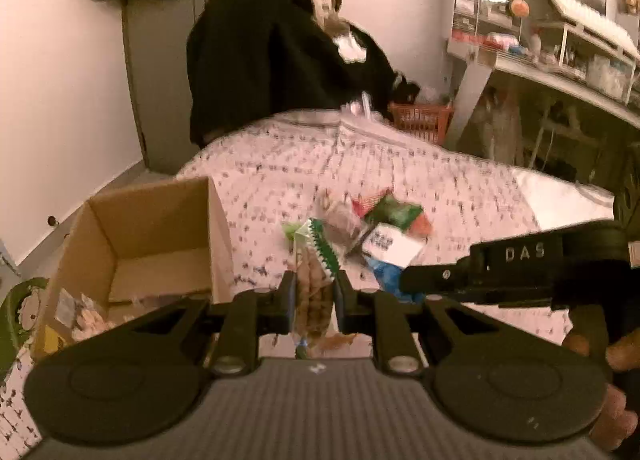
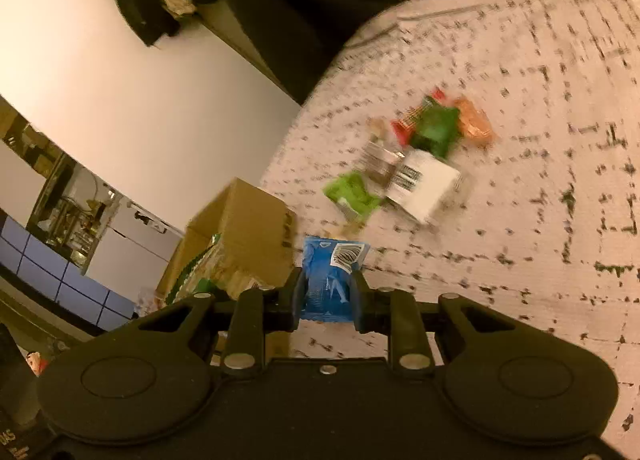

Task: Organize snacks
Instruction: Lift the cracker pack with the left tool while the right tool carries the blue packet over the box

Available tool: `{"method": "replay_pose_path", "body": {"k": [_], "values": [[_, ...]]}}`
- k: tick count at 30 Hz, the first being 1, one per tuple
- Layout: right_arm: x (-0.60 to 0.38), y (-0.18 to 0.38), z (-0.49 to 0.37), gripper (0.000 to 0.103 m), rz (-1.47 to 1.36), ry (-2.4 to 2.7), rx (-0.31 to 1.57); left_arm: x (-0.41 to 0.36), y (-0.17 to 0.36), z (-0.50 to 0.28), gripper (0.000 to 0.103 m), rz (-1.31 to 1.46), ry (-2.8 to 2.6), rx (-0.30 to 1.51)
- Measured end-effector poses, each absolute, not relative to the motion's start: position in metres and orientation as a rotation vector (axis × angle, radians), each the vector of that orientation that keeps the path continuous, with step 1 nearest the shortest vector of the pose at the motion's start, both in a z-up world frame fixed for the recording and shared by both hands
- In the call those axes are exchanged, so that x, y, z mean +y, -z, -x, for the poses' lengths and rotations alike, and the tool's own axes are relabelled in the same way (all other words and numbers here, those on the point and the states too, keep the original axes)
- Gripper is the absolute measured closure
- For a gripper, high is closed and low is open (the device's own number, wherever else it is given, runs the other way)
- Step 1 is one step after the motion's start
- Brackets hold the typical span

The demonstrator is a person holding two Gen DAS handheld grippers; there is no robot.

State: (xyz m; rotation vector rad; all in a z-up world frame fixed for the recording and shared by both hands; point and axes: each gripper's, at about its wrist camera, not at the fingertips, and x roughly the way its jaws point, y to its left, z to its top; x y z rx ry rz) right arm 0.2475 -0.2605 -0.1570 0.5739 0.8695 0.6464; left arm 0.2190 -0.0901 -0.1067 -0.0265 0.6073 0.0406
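My left gripper (image 1: 313,296) is shut on a clear bag of brown snacks with a green and white top (image 1: 314,260), held above the bed. My right gripper (image 2: 326,294) is shut on a blue snack packet (image 2: 330,280); the same gripper (image 1: 408,280) reaches in from the right in the left wrist view. An open cardboard box (image 1: 160,244) stands at the bed's left edge, also seen as a box (image 2: 244,227) in the right wrist view. A pile of snacks (image 2: 416,155) lies on the bedspread: green, red, orange and white packets.
The patterned bedspread (image 1: 400,179) covers the bed. Dark clothes (image 1: 272,51) hang behind it, an orange basket (image 1: 424,119) sits at the far side, and a cluttered desk (image 1: 560,71) stands at the right. A person's hand (image 1: 616,412) holds the right gripper.
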Motion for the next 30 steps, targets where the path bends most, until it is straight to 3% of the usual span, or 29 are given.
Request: {"method": "replay_pose_path", "body": {"k": [14, 30], "values": [[-0.221, 0.109, -0.229, 0.08, -0.543, -0.741, 0.76, -0.055, 0.065, -0.193, 0.085, 0.108, -0.132, 0.452], [-0.174, 0.089, -0.224, 0.08, -0.566, -0.832, 0.728, 0.003, 0.052, -0.18, 0.085, 0.253, -0.284, 0.399]]}}
